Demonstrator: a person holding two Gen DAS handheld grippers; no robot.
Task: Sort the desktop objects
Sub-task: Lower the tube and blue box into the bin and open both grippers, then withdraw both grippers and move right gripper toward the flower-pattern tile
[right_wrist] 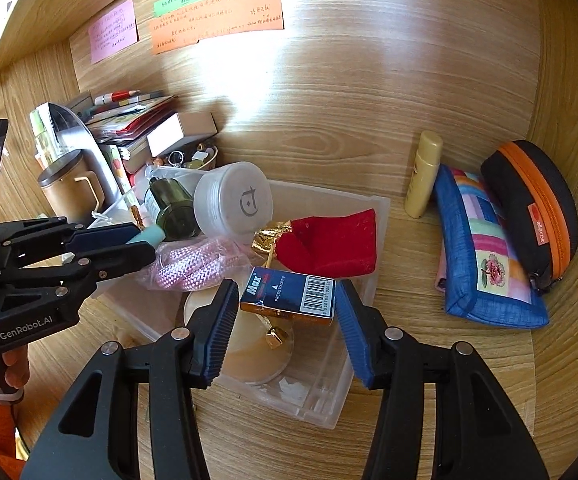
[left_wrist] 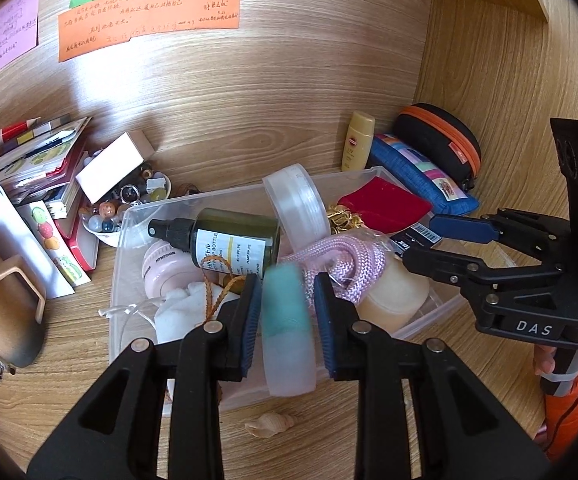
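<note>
A clear plastic bin (left_wrist: 123,248) on the wooden desk holds a green spray bottle (left_wrist: 233,236), a round frosted container (left_wrist: 297,204), a red pouch (left_wrist: 385,204), pink rope (left_wrist: 349,260) and an amber jar (left_wrist: 397,296). My left gripper (left_wrist: 287,284) hangs over the bin's near side. A blurred frosted bottle with a teal cap (left_wrist: 287,320) stands between its pads, thin gaps on both sides. Over the bin's right part my right gripper (right_wrist: 287,286) is open too. It brackets a blue Max box (right_wrist: 289,296) that lies over the amber jar (right_wrist: 249,344), the pads just off it.
A seashell (left_wrist: 269,426) lies in front of the bin. At back right stand a yellow tube (right_wrist: 423,176), a blue patchwork pouch (right_wrist: 485,248) and a black case with orange zip (right_wrist: 533,208). To the left are a bowl of beads (left_wrist: 125,204), stacked books and a brown mug (left_wrist: 5,292).
</note>
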